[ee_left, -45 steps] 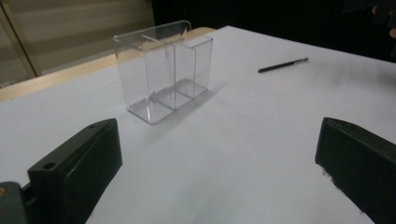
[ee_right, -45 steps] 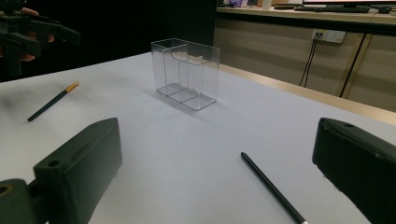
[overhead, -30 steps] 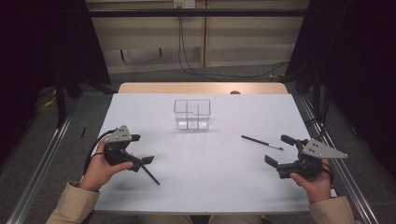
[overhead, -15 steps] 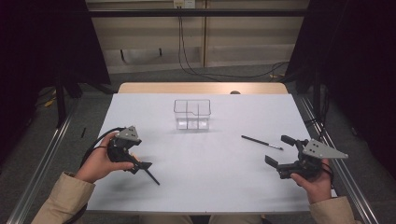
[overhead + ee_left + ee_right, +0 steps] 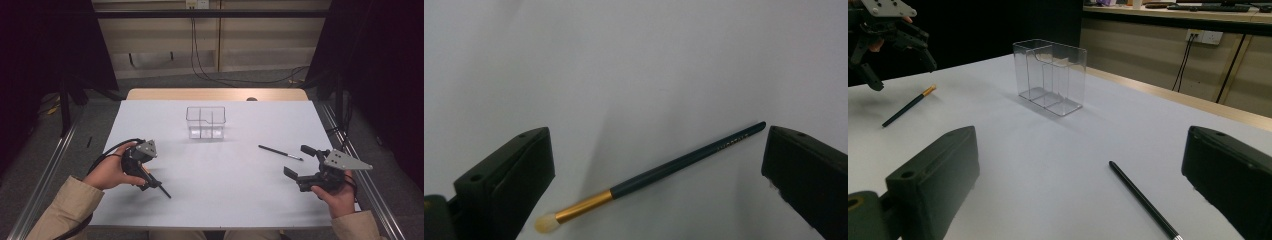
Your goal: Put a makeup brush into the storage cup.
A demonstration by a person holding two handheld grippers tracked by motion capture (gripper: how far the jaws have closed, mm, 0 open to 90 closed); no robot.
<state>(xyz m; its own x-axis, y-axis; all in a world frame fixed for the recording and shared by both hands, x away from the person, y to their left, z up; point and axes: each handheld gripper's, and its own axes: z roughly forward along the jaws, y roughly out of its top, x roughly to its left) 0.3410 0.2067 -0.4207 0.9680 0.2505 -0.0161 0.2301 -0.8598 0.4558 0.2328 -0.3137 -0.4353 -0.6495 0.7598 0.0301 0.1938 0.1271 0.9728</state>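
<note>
White table [image 5: 230, 200] seen from above, with a person's two forearms entering at the near edge. The left gripper [image 5: 150, 181] is tipped down over a makeup brush [image 5: 659, 172] lying flat on the table near the left front. In the left gripper view, its jaws stand wide apart on either side of the brush and touch neither end. The brush has a dark teal handle, a gold ferrule and a pale tuft; the tuft lies close to one jaw and the handle tip close to the other. From above, the handle end of the brush [image 5: 164, 192] shows just past the gripper.

The right gripper [image 5: 299, 162] is held low near the right front edge, with its jaws also wide apart and nothing between them. A thin black pencil [image 5: 280, 152] with a light tip lies on the table just beyond it, apart from the jaws; in the right gripper view the same pencil [image 5: 1143, 200] runs diagonally between them.

A clear plastic organiser [image 5: 206, 122] with inner partitions stands upright at the middle of the far half of the table, well apart from both tools.
</note>
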